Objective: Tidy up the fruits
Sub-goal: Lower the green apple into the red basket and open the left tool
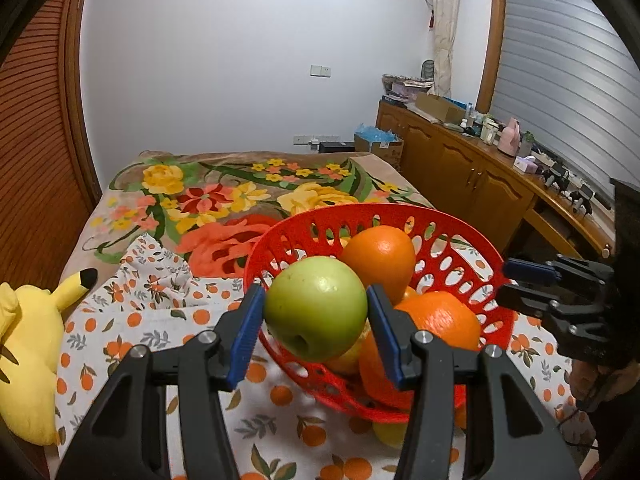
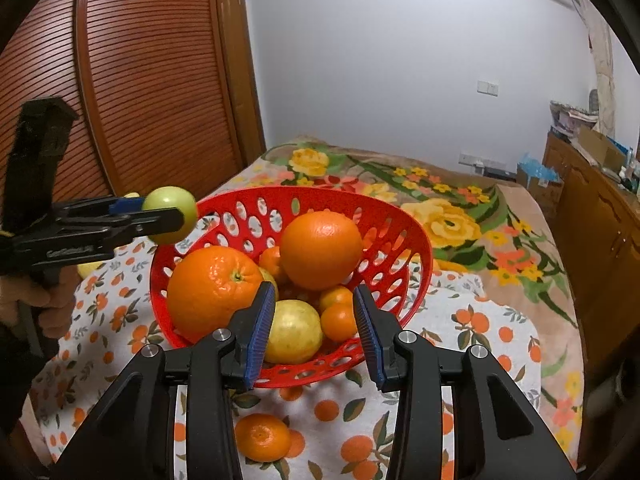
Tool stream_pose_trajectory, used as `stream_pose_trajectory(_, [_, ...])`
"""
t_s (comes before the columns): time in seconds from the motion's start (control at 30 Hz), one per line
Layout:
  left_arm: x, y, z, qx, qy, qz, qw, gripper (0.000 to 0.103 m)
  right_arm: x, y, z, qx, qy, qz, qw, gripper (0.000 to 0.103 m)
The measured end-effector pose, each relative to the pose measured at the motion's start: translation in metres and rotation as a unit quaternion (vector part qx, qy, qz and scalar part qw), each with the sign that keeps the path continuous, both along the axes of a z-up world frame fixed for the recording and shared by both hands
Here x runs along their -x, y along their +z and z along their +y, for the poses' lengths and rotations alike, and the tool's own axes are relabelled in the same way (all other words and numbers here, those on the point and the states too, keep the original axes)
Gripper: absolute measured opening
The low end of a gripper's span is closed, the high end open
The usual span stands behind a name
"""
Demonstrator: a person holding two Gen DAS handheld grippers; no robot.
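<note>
Left wrist view has the left tongs (image 1: 316, 312) clamped on one green apple (image 1: 316, 308), blue pads pressed to both its sides, held in the air just above the near rim of a red basket (image 1: 460, 236). Right wrist view shows the same apple (image 2: 172, 220) at the far left, outside the basket (image 2: 240, 204) rim, and the right tongs (image 2: 314, 328) spread wide with nothing between the pads, poised over the basket's near edge. Counted from that view, the basket holds two big oranges (image 2: 214, 290) (image 2: 322, 250), one yellow fruit (image 2: 294, 332) and three small tangerines, though one tangerine (image 2: 272, 260) is mostly hidden behind the oranges and more may lie below. One further tangerine (image 2: 262, 436) sits on the cloth (image 2: 500, 344) in front of the basket, partly cut off by the left finger of the tongs. Another yellowish fruit (image 1: 390, 434) peeks out under the basket in the left view; its kind is unclear. The cloth, printed with oranges, lies on a bed with a floral blanket (image 1: 240, 196). One yellow plush toy (image 1: 28, 344) is cropped at the left edge. Items on the worktop (image 1: 500, 148) along the right wall are too small to identify, and no writing is legible.
</note>
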State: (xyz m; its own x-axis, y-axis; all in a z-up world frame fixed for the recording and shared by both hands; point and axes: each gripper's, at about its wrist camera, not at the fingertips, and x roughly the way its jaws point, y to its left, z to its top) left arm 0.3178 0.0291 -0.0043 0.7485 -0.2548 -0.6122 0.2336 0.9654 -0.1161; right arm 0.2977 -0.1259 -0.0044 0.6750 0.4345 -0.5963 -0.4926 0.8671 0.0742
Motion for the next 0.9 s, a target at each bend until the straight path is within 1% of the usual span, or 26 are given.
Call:
stream_pose_trajectory(0.4, [-0.024, -0.009, -0.009, -0.011, 0.003, 0.015, 0.9998, 0.051, 0.002, 0.002, -0.009, -0.009, -0.007, -0.005, 1.0, 0.041])
stream_pose_trajectory(0.77, [-0.024, -0.012, -0.01, -0.008, 0.002, 0.021, 0.9997, 0.051, 0.008, 0.005, -0.012, -0.008, -0.012, -0.007, 1.0, 0.041])
stream_pose_trajectory(0.9, [-0.017, -0.008, -0.01, -0.008, 0.003, 0.005, 1.0, 0.056, 0.009, 0.002, -0.012, -0.004, -0.014, -0.004, 1.0, 0.041])
